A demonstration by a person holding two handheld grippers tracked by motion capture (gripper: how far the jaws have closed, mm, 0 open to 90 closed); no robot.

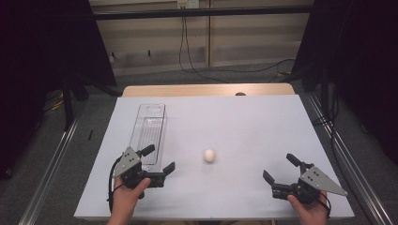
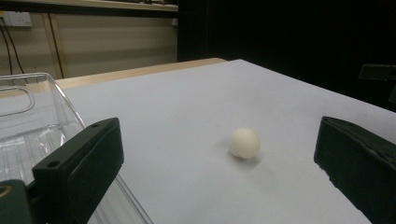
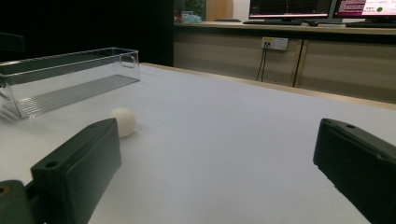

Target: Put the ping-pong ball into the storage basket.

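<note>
A white egg (image 1: 209,155) lies on the white table top (image 1: 244,122), a little below its middle. The egg (image 2: 244,142) sits ahead of my left gripper's jaws, and the egg (image 3: 123,122) also lies to the left beyond my right gripper's left jaw. A clear plastic bin (image 1: 149,132) stands lengthwise at the left. My left gripper (image 1: 158,158) is open at the bin's near end, held by a hand. At the front right, my right gripper (image 1: 280,168) is open and empty, pointing towards the far left.
The clear bin (image 2: 28,126) is empty, with a handle slot at its far end. Beyond the table's far wooden edge (image 1: 206,89) lie grey floor and cables. Dark curtains stand at both sides. Metal rails run along the floor on each side of the table.
</note>
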